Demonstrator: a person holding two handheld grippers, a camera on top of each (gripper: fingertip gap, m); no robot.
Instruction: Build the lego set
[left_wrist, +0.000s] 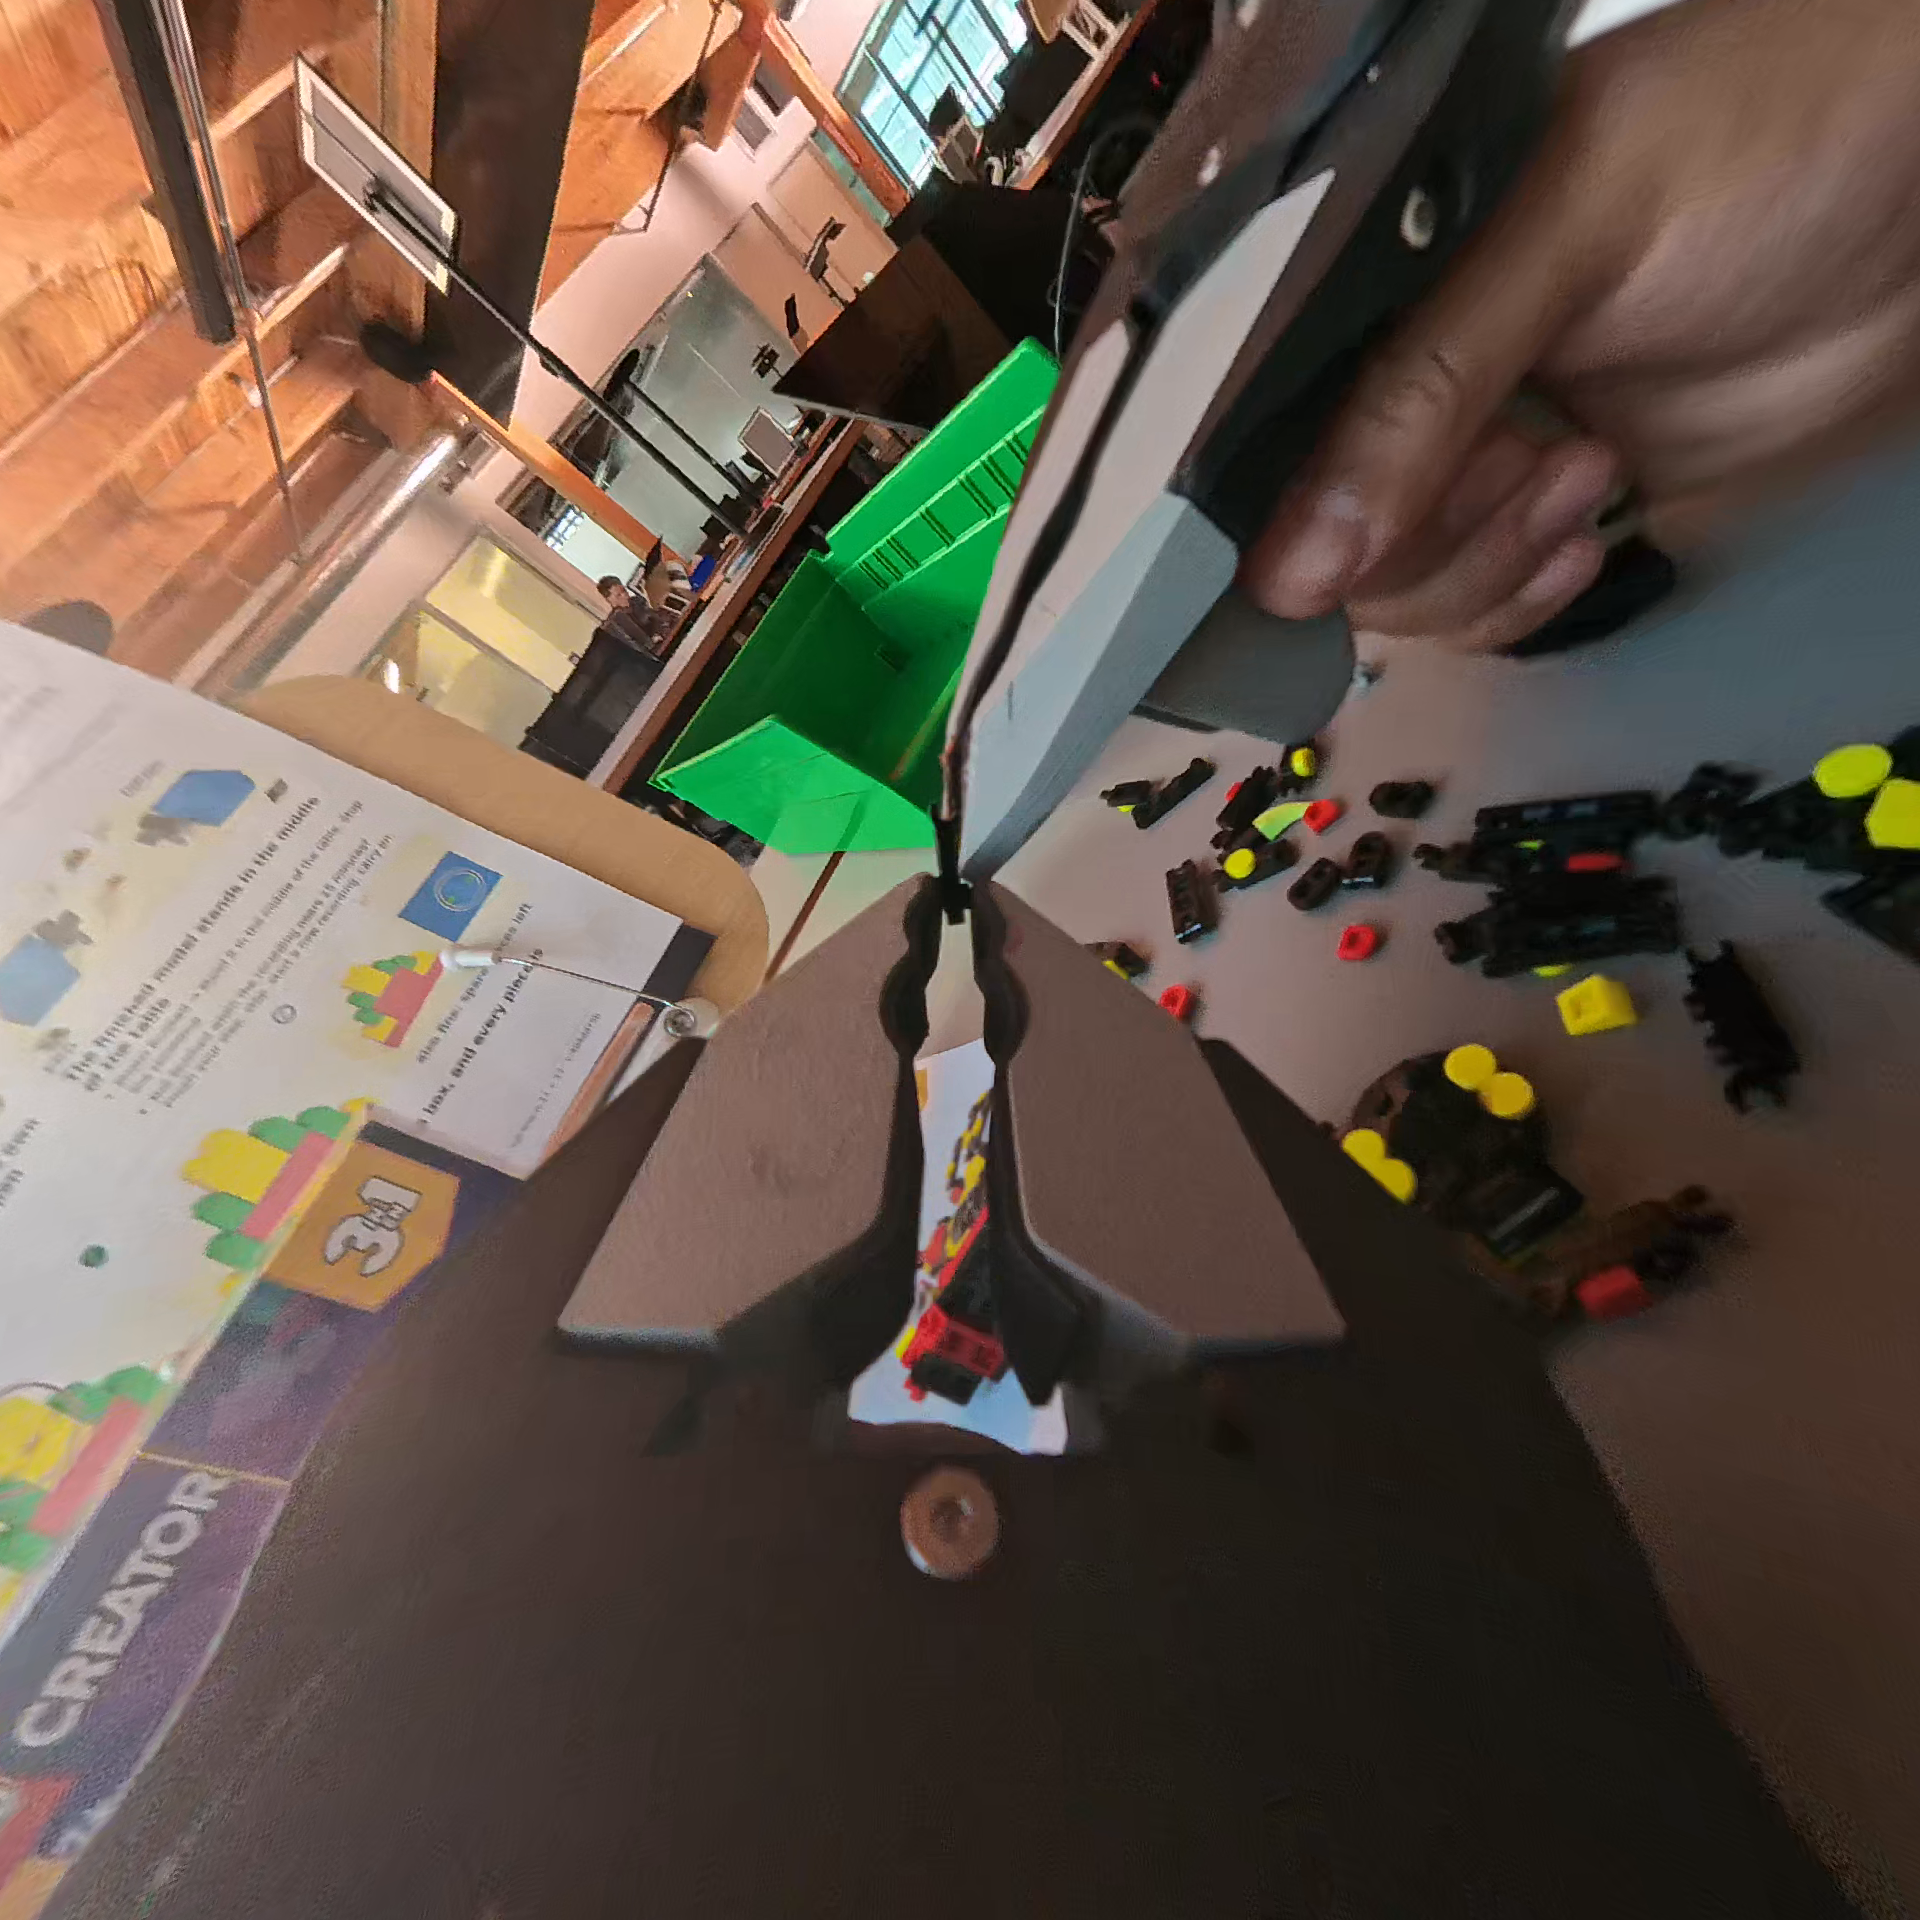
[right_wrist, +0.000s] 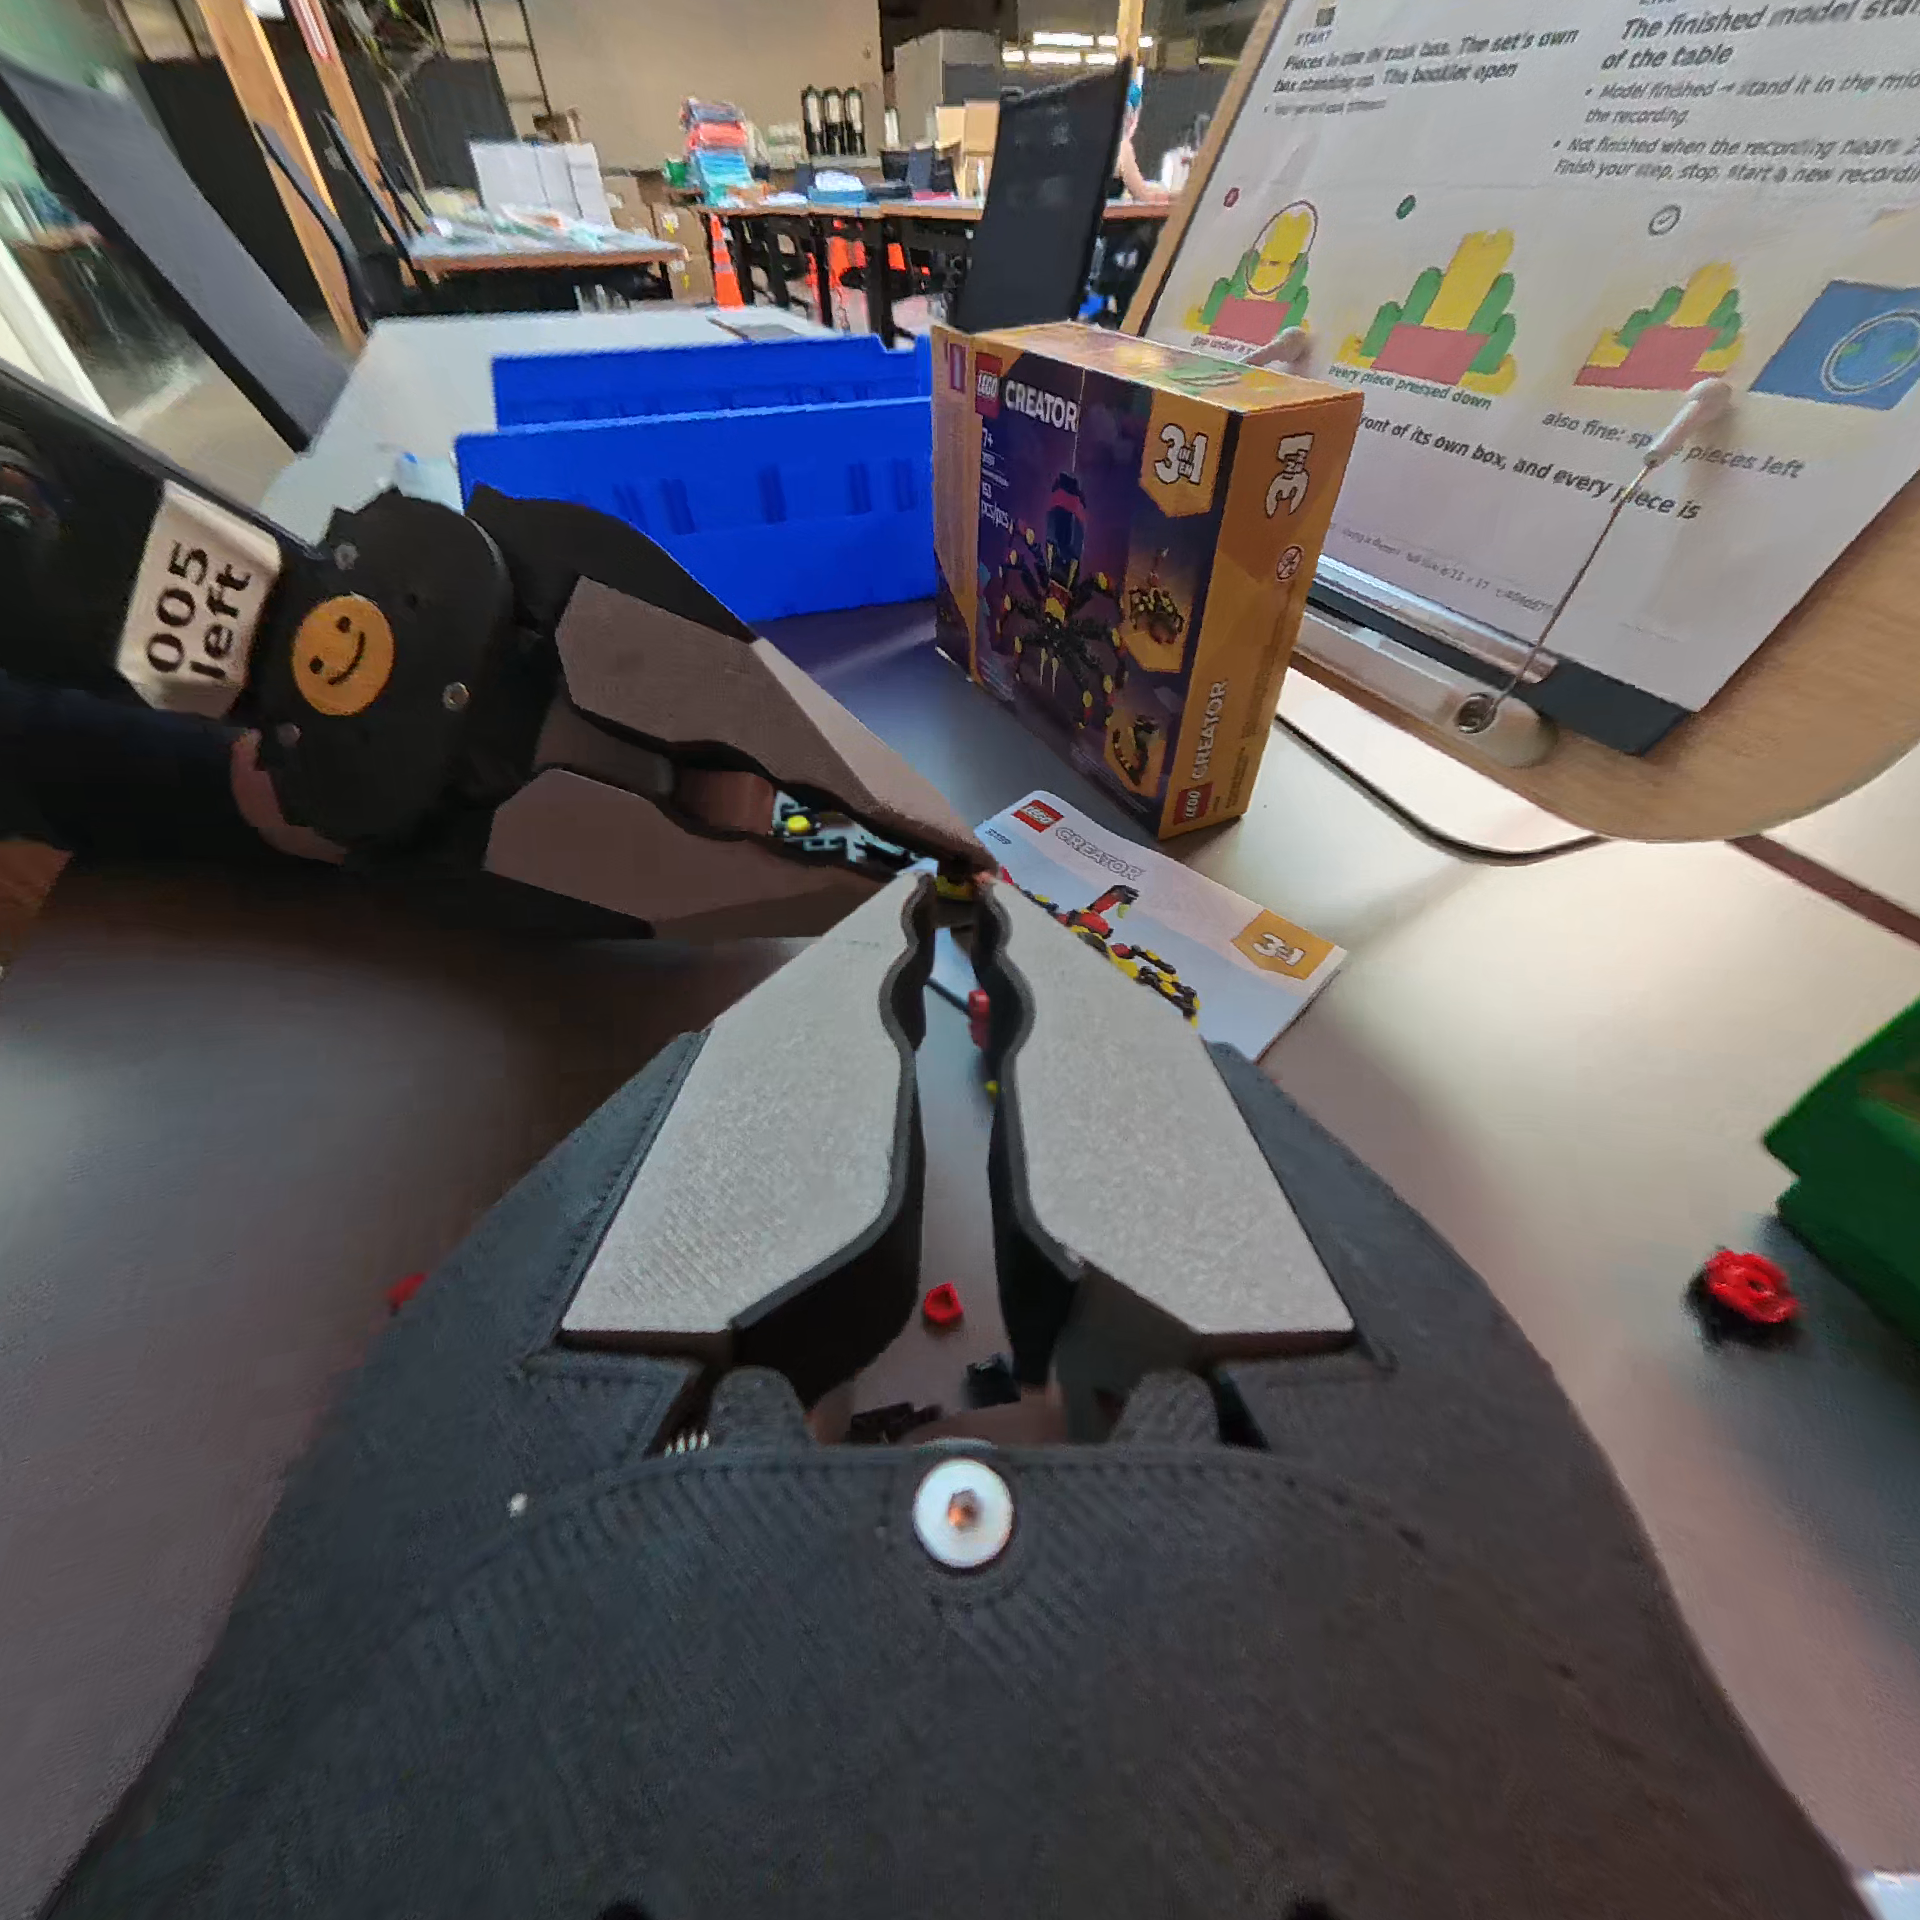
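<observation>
Right wrist view: small black piece (right_wrist: 951, 896) between both jaws' tips.

Left gripper (left_wrist: 951, 902) and right gripper (left_wrist: 961, 831) meet tip to tip — both pinching a small black piece (left_wrist: 949, 868).

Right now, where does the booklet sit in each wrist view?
Left wrist view: only a sliver of the booklet shows low in the middle, in the gap between the left gripper's fingers.
Right wrist view: booklet flat on the table, centre-right, before the box.
Shared landmark: the instruction board.
</observation>
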